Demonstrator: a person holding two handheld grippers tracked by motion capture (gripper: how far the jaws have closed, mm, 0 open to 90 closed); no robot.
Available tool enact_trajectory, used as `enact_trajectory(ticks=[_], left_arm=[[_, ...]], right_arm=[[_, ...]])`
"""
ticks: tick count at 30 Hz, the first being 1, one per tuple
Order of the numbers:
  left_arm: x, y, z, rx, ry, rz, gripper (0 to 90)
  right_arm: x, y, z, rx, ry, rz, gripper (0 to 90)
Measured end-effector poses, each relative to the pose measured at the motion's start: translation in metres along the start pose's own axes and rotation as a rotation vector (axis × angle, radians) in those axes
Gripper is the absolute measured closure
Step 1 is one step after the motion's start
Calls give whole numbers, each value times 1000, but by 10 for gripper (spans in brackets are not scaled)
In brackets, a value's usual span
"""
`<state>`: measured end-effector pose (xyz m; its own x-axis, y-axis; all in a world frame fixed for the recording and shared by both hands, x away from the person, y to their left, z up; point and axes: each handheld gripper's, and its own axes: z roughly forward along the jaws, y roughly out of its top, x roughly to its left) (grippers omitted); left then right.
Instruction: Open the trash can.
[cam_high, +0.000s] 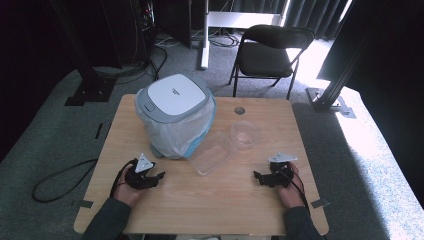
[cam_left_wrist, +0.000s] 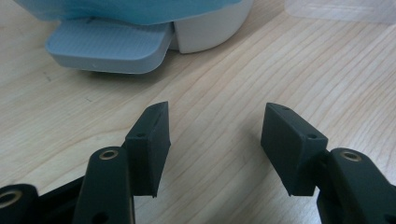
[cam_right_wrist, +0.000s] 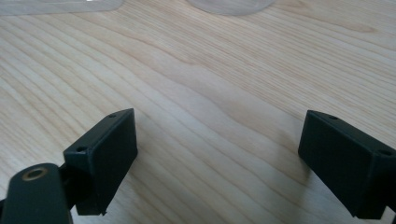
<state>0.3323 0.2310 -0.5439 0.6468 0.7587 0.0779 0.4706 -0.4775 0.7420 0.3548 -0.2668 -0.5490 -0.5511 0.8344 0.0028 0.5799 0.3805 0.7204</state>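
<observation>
Wooden table (cam_high: 215, 200) is holding a pedal bin (cam_high: 175, 114) and clear containers (cam_high: 212, 156); left gripper (cam_high: 159, 176) and right gripper (cam_high: 256, 176) are resting open-jawed, empty.

High cam looks down and forward over the whole counter (cam_high: 210, 200); both tong cams sit low and close, sharing its wood grain.
</observation>
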Motion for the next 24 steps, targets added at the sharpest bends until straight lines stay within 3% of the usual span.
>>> enact_trajectory(ticks=[2,12,16,24], left_arm=[[5,0,0,14,-24,-56,390],[5,-1,0,21,-14,-76,369],[4,-1,-2,26,-27,-78,411],[6,-1,-2,24,-35,-95,399]], right_arm=[[-2,-1,-1,1,-2,4,108],[-1,-1,-1,0,-6,6,108],[-1,-1,-1,-1,-10,8,108],[2,-1,-1,-1,-10,9,108]])
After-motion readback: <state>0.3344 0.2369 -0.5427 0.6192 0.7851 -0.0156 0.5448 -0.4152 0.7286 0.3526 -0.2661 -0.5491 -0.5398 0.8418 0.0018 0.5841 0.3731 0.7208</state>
